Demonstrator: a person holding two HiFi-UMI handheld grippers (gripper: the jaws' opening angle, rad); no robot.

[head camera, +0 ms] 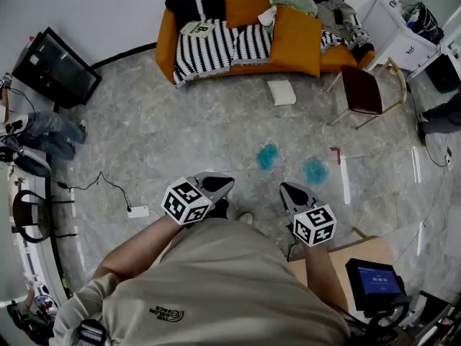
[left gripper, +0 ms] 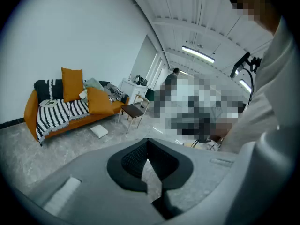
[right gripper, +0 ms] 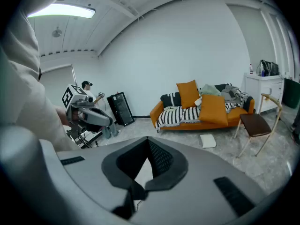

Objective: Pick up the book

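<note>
A white book point(head camera: 282, 92) lies flat on the grey floor just in front of the orange sofa point(head camera: 166, 45). The left gripper view shows the book point(left gripper: 99, 131) far off, and so does the right gripper view, where the book point(right gripper: 207, 140) lies by the chair. I stand well back from it. My left gripper point(head camera: 216, 186) and right gripper point(head camera: 292, 192) are held side by side at waist height, aimed towards the sofa. Both are shut with nothing in them: the left gripper point(left gripper: 147, 139) and the right gripper point(right gripper: 147, 138) have their jaws closed together.
A wooden chair point(head camera: 364, 89) stands right of the book. Two teal tufts point(head camera: 267, 156) point(head camera: 315, 171) lie on the floor between me and it. A black screen point(head camera: 56, 68) leans at the left, a power strip point(head camera: 138, 211) with cable nearby, a table point(head camera: 344, 254) at my right.
</note>
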